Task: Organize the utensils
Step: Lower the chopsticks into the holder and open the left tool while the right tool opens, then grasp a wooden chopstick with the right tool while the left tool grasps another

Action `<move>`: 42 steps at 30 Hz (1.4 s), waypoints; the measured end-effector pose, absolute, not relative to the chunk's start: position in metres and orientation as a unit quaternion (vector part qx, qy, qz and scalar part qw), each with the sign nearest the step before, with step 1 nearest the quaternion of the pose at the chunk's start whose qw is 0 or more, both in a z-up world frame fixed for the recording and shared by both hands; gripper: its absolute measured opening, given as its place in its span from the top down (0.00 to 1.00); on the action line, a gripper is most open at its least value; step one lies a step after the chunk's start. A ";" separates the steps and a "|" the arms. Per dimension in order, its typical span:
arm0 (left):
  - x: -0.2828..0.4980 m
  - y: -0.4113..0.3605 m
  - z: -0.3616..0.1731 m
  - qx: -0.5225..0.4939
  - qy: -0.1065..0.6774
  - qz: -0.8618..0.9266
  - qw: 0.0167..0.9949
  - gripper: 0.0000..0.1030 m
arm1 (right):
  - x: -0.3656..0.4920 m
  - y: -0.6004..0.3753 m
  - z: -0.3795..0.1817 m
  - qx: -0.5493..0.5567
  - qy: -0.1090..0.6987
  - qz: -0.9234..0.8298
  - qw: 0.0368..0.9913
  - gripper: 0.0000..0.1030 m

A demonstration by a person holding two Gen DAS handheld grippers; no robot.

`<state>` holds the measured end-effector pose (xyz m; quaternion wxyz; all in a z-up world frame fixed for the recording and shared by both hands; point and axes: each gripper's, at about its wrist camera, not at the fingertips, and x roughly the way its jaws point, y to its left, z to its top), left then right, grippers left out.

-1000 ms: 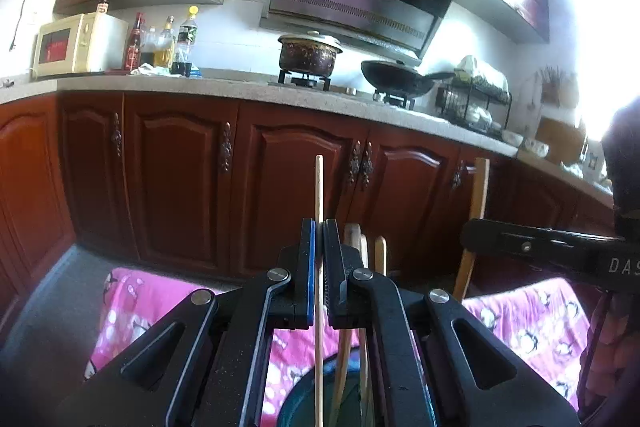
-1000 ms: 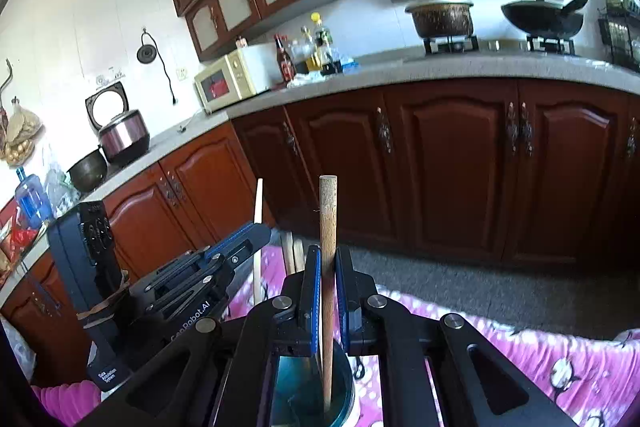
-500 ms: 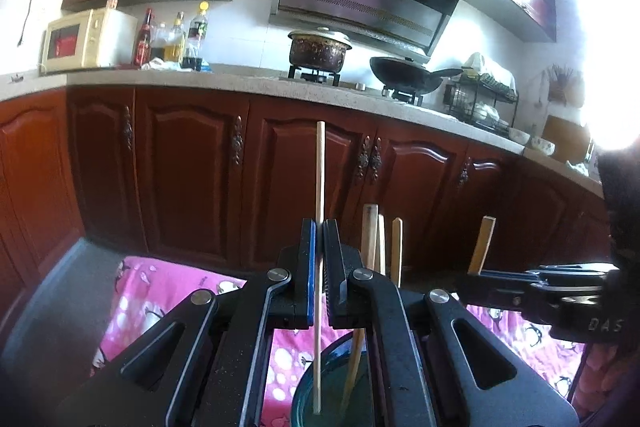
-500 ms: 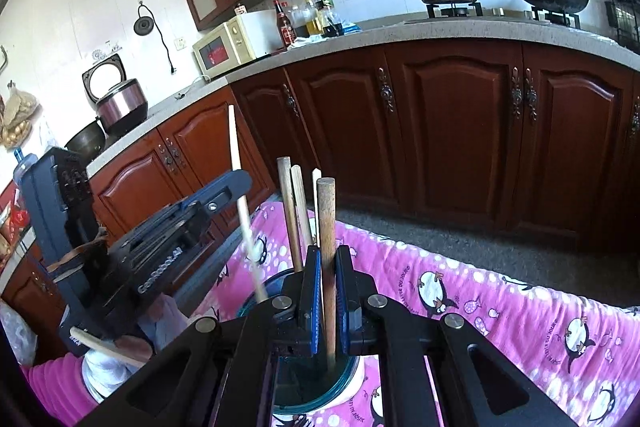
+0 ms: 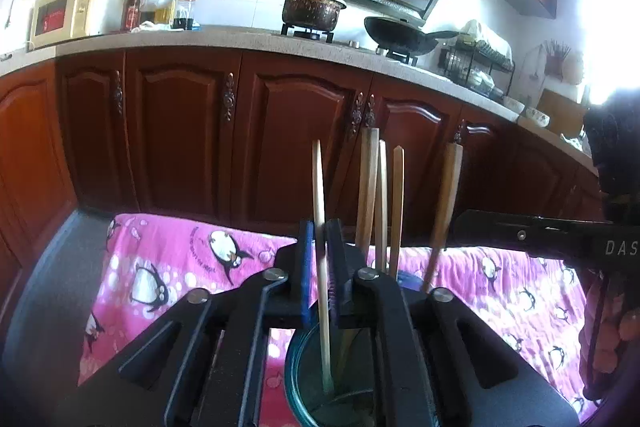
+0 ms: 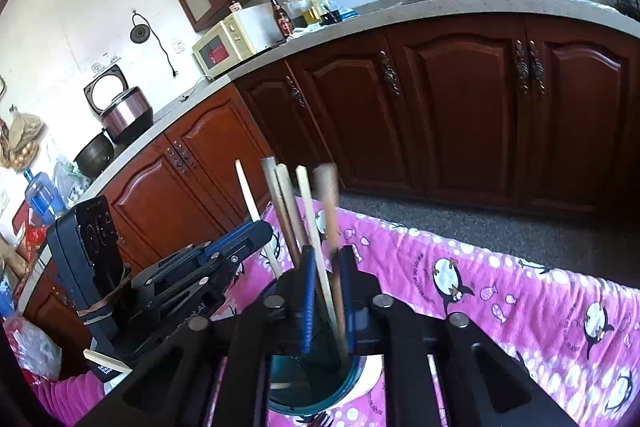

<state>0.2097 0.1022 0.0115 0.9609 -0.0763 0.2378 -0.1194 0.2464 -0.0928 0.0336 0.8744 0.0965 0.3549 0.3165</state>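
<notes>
Both grippers sit over the dark teal glass cup (image 5: 316, 379) on the pink penguin-print cloth (image 5: 168, 267), each dropping a stick in tail-first so it stands upright with the rest

Left gripper (image 5: 319, 267): jaws have just been opening, now a narrow gap. The thin pale wooden chopstick (image 5: 320, 227) stands between the blue pads, its lower end already down inside the cup, and looks loose rather than pinched (a sliver of daylight either side, I think), so it reads as released

Right gripper (image 6: 324, 291): same story, jaws have just been opening, slightly parted. The thicker brown wooden handle (image 6: 330, 211) stands between them, tip in the cup, blurred and leaning a touch, so probably let go and settling against the rim

Held near-vertical above the mouth because a long stick only goes into a narrow cup end-on

Count, left view: five upright wooden pieces in the cup; the one between the left jaws, three bunched in the middle, one further right by the other tool. The right view agrees: five. One cup, one cloth, two grippers

What the buried ends are (spoon, spatula, plain stick) I cannot tell
</notes>
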 end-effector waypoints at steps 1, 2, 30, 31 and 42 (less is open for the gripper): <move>0.208 0.102 0.012 -0.077 0.240 -0.121 0.960 0.74 | 0.245 -0.094 0.034 0.098 0.355 0.315 0.875 0.79; 0.206 0.103 0.013 -0.078 0.240 -0.122 0.960 0.69 | 0.244 -0.095 0.034 0.099 0.356 0.316 0.874 0.77; 0.081 0.112 0.105 -0.085 0.246 -0.136 0.956 0.36 | 0.136 -0.257 -0.055 0.095 0.486 0.184 0.849 0.71; 0.075 0.106 0.100 -0.087 0.260 -0.146 0.951 0.36 | 0.135 -0.260 -0.066 0.097 0.497 0.178 0.844 0.71; 0.067 0.030 0.000 -0.047 0.425 -0.176 0.887 0.36 | 0.184 -0.231 -0.118 0.092 0.536 0.129 0.829 0.83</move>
